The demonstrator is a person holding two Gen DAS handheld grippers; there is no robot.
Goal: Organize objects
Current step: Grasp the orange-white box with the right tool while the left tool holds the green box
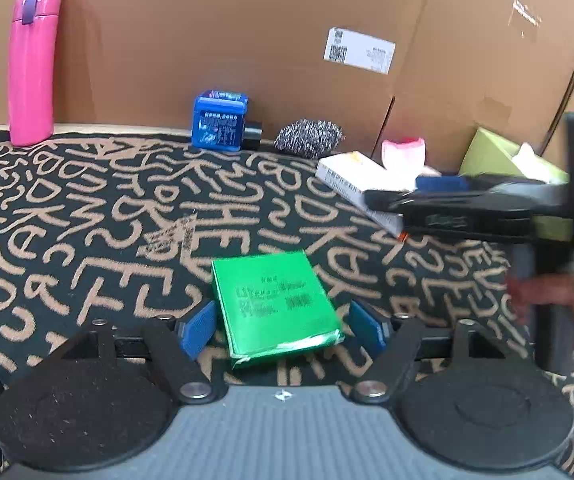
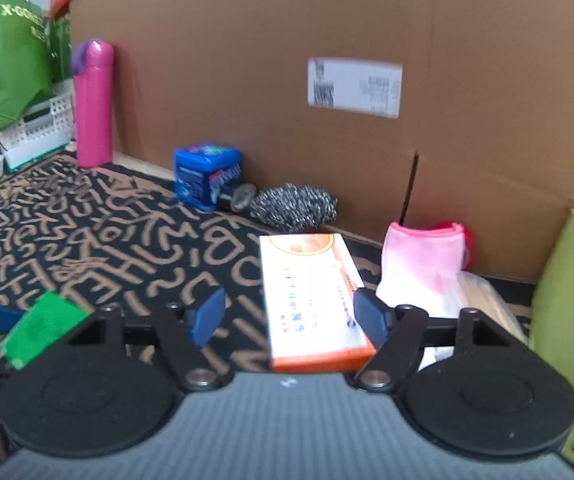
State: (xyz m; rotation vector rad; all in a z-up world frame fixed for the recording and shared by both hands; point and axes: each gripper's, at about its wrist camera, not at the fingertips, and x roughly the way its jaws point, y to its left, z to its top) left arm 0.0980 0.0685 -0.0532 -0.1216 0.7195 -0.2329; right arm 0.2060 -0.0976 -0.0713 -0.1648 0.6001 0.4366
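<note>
Bag (image 2: 5,56) reads "X-GO"; carton label (image 2: 354,87) unreadable.

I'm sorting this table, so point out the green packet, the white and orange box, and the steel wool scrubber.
green packet (image 1: 273,300): left wrist view, middle of its printed top face.
white and orange box (image 2: 307,292): right wrist view, middle of its white top.
steel wool scrubber (image 2: 293,205): right wrist view, centre of the ball.

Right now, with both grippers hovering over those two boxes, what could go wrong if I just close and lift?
1. The green box lies skewed between the open left gripper, so the pads may catch its corners and twist it.
2. The white and orange box sits off-centre in the open right gripper, against its right pad, and may slide or pivot.
3. The pink cloth beside that box could snag.
</note>
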